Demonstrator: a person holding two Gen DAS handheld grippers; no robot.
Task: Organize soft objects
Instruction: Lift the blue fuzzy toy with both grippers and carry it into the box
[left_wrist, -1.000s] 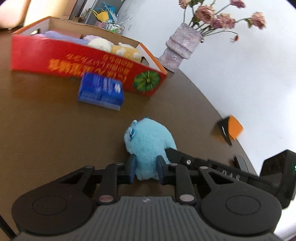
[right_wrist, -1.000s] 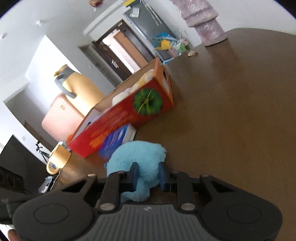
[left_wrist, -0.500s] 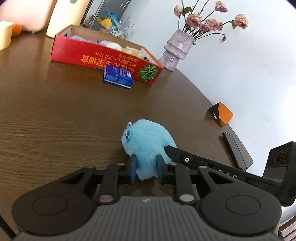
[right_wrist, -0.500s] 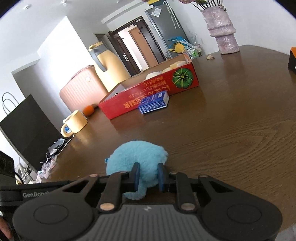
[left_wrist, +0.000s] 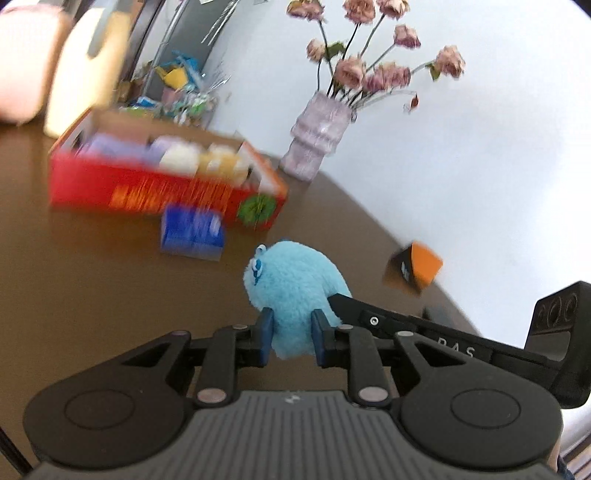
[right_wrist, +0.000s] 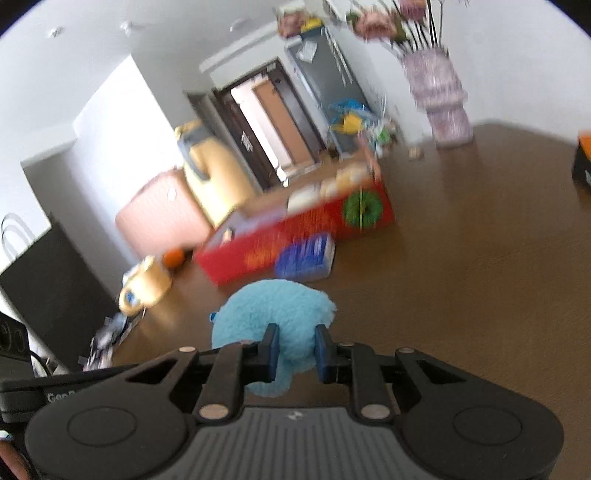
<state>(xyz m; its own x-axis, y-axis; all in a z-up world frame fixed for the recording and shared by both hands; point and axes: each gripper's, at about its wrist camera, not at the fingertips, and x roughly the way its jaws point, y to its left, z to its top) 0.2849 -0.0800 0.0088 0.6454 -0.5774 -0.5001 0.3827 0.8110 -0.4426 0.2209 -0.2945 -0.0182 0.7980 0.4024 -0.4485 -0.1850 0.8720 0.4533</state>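
My left gripper (left_wrist: 291, 334) was clamped on the light blue plush toy (left_wrist: 295, 291), both blue pads pressed into the fur at the lower centre of the left wrist frame. My right gripper (right_wrist: 295, 349) pinched the same plush toy (right_wrist: 275, 317) from its other side, at the lower centre of the right wrist frame. The right gripper's black body entered the left view from the lower right, its tip buried in the plush. Whether the toy touched the brown wooden table (left_wrist: 92, 280) or hung above it could not be determined.

Behind the toy, in the middle left of the left frame, stood a red cardboard box (left_wrist: 147, 188), open at the top, with several pale soft items (left_wrist: 181, 158) lying inside. A blue packet (left_wrist: 192, 236) lay on the table just in front of the box's near wall, between box and toy. A purple vase of dried roses (left_wrist: 317, 144) stood at the upper centre, beyond the box's right end. A small orange-and-black box (left_wrist: 413, 267) sat near the table edge at the right. Much of the background was blurred.
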